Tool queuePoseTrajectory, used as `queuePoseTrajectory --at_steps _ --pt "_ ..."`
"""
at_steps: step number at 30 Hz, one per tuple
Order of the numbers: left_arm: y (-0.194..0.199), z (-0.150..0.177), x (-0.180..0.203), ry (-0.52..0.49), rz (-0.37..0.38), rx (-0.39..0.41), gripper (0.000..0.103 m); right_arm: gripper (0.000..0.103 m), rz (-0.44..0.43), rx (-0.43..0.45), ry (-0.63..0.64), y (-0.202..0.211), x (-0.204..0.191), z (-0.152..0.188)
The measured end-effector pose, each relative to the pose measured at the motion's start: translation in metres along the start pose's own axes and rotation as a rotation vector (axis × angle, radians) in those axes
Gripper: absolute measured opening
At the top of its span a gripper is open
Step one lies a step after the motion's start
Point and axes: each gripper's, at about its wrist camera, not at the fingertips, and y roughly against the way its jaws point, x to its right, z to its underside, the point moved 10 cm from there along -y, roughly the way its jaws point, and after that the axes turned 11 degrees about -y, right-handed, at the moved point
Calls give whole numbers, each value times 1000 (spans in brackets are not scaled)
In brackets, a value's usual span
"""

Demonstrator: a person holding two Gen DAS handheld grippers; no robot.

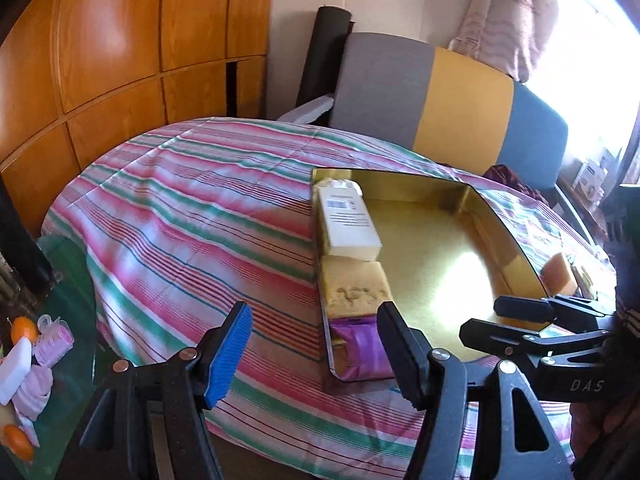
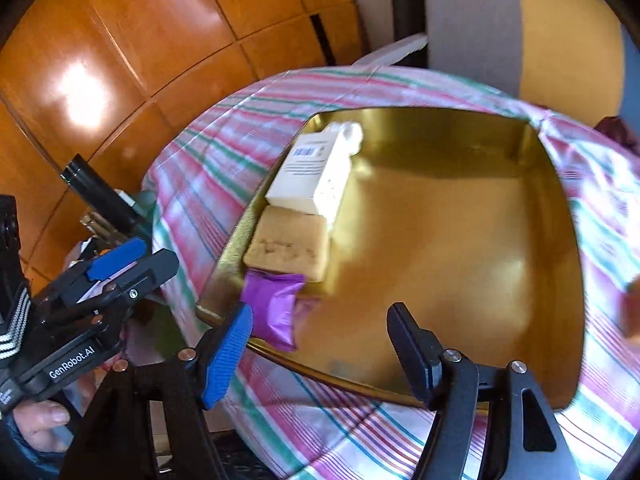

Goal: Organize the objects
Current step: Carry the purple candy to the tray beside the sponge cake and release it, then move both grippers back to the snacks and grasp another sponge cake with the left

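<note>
A shallow gold tray (image 1: 508, 232) (image 2: 460, 220) lies on a striped bedspread. Along its left wall sit a white box (image 1: 348, 220) (image 2: 312, 172), a beige sponge block (image 1: 356, 288) (image 2: 292, 244) and a purple packet (image 1: 360, 352) (image 2: 276, 308). My left gripper (image 1: 316, 356) (image 2: 136, 266) is open over the tray's near left corner, with nothing between its fingers. My right gripper (image 2: 320, 354) (image 1: 500, 320) hangs open above the tray's near edge. The purple packet lies just beyond its blue fingertip, not pinched.
An orange sponge (image 1: 560, 276) rests on the bedspread right of the tray. A low green table (image 1: 76, 280) at the left carries oranges, hair rollers and white items. Behind stand a wooden wardrobe (image 1: 120, 40) and a grey, yellow and blue chair back (image 1: 460, 100).
</note>
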Motion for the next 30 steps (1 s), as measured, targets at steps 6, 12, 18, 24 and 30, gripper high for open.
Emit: queuePoseTrajectory --at_steps 6,12,18,24,30 --pt "4 1 23 -49 29 0 65 75 64 64 7 26 19 5" --pt "5 -2 48 -97 61 -2 65 86 127 114 -41 56 55 9" --pt "5 -8 92 -176 131 1 65 89 235 150 -147 99 126 22" --pt "3 -14 143 -265 213 1 65 89 387 191 -372 159 234 50" --pt "5 -22 202 -357 290 7 65 91 518 332 -672 242 338 78"
